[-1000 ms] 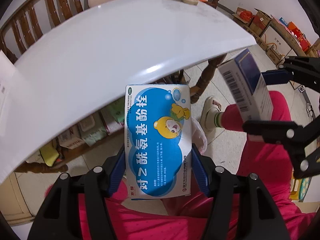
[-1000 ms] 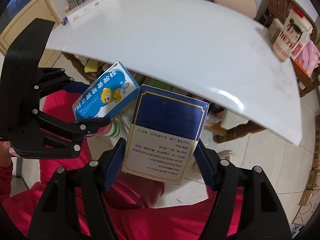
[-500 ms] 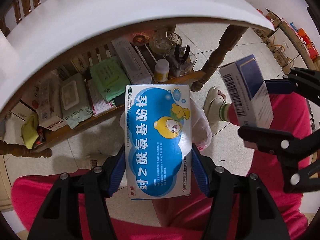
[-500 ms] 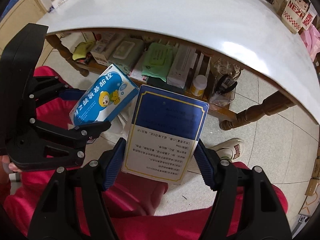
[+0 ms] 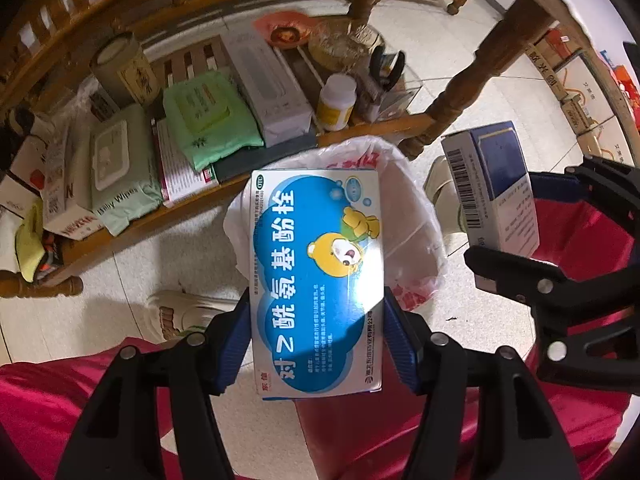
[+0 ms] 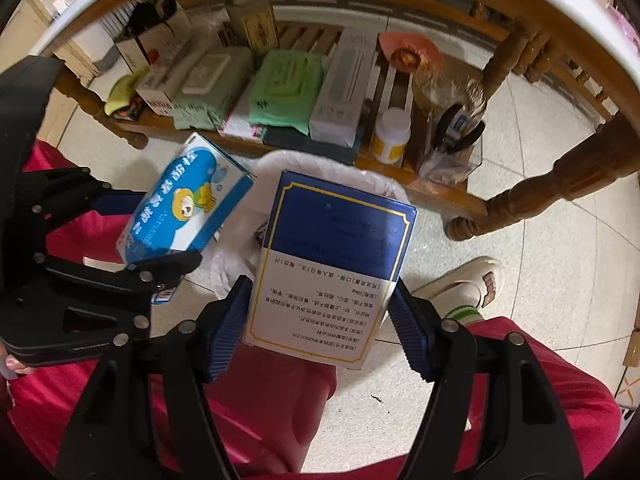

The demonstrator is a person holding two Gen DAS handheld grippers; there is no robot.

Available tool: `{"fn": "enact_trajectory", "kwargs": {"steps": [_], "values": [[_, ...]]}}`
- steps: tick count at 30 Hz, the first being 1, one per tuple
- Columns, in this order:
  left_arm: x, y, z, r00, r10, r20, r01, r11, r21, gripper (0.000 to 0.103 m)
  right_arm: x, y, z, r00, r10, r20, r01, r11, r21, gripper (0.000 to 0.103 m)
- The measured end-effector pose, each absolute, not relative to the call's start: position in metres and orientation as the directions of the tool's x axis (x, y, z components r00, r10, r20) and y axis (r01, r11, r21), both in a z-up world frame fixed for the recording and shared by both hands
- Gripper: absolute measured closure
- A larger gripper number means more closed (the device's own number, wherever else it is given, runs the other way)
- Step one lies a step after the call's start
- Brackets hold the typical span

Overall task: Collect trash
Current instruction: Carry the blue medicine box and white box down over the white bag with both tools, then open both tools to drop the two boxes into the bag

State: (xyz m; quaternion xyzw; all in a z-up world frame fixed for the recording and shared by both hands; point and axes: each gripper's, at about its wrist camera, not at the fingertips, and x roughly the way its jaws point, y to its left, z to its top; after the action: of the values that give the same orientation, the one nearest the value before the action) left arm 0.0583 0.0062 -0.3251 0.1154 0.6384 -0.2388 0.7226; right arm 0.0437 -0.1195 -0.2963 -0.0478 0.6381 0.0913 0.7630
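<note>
My left gripper [image 5: 316, 336] is shut on a light-blue medicine box with a cartoon bear [image 5: 316, 280], its blue pads pressing both long sides. My right gripper [image 6: 322, 316] is shut on a dark-blue and white medicine box [image 6: 332, 268]. Both point steeply down over a bin lined with a white plastic bag [image 5: 416, 216], which stands on the tiled floor below the table. The bag's rim [image 6: 332, 162] shows behind the dark-blue box. Each view shows the other gripper with its box: the dark-blue box [image 5: 494, 188] to the right, the bear box [image 6: 184, 208] to the left.
A wooden shelf [image 6: 404, 172] under the table holds wipes packs [image 5: 208, 116], boxes, a white pill bottle [image 5: 336, 100] and a tin. A turned table leg [image 6: 532, 196] stands right of the bin. A person's red-trousered legs [image 6: 264, 400] and slippered feet [image 6: 468, 284] flank the bin.
Both grippers have dropped from tabletop height to below the table edge, each still clamped on its box. The white tabletop left the views, and the lower shelf and lined bin came in.
</note>
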Motion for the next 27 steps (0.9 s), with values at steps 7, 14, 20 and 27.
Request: {"fn": "enact_trajectory", "kwargs": {"steps": [7, 14, 20, 27], "values": [[0.081, 0.004, -0.365, -0.012, -0.18, -0.984, 0.447, 0.879, -0.166, 0.044, 0.056, -0.12, -0.344, 0.093, 0.084, -0.992, -0.18, 0.982, 0.066, 0.036], [0.101, -0.004, -0.401, -0.078, -0.148, -0.986, 0.416, 0.894, -0.167, 0.044, 0.066, -0.127, -0.379, 0.039, 0.079, -0.996, -0.143, 0.987, 0.073, 0.036], [0.112, -0.012, -0.427, -0.138, -0.136, -0.981, 0.39, 0.903, -0.18, 0.044, 0.076, -0.132, -0.405, -0.009, 0.085, -0.996, -0.126, 0.988, 0.086, 0.036], [0.118, -0.019, -0.448, -0.19, -0.134, -0.973, 0.374, 0.906, -0.198, 0.044, 0.082, -0.132, -0.429, -0.058, 0.104, -0.993, -0.113, 0.987, 0.11, 0.036]]}}
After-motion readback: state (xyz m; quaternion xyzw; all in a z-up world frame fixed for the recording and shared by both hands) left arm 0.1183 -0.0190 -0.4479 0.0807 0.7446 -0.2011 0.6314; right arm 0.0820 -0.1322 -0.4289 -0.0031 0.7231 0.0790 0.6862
